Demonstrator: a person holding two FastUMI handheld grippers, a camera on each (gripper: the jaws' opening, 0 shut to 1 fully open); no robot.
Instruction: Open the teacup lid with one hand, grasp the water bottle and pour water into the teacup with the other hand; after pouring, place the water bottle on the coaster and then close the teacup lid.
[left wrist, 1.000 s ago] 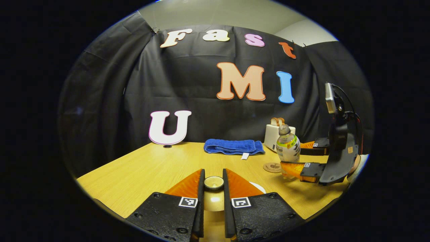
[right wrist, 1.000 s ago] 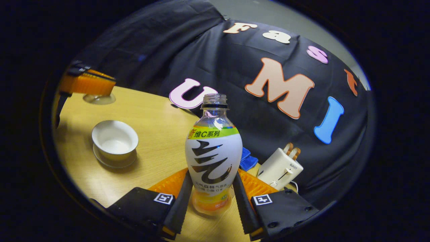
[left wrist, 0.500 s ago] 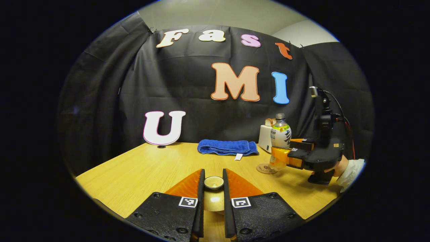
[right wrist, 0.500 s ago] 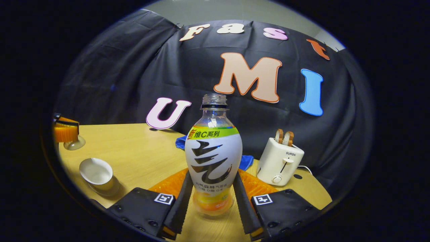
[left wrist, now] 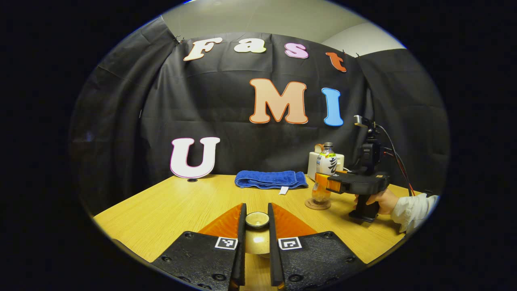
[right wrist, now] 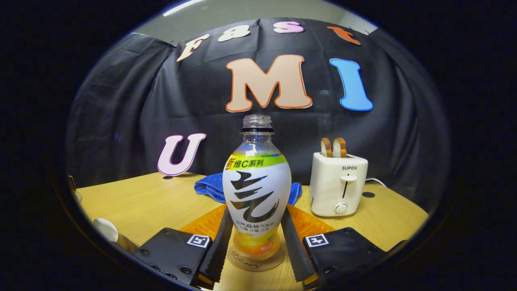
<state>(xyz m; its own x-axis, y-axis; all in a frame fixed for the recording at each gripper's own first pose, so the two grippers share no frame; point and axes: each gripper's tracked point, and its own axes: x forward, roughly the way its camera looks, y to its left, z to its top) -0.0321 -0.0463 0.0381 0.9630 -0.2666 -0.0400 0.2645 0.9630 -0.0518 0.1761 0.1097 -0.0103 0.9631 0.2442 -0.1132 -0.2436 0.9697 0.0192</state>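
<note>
The water bottle (right wrist: 257, 190) stands upright over the coaster (right wrist: 249, 260), gripped between the right gripper (right wrist: 255, 246) fingers, while the left gripper (left wrist: 257, 238) fingers clamp the teacup lid (left wrist: 257, 220).

The water bottle (right wrist: 257, 190) now stands upright on the coaster (right wrist: 252, 261).

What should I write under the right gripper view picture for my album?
The right gripper holds an uncapped drink bottle upright on a round coaster, a toaster beside it.
</note>
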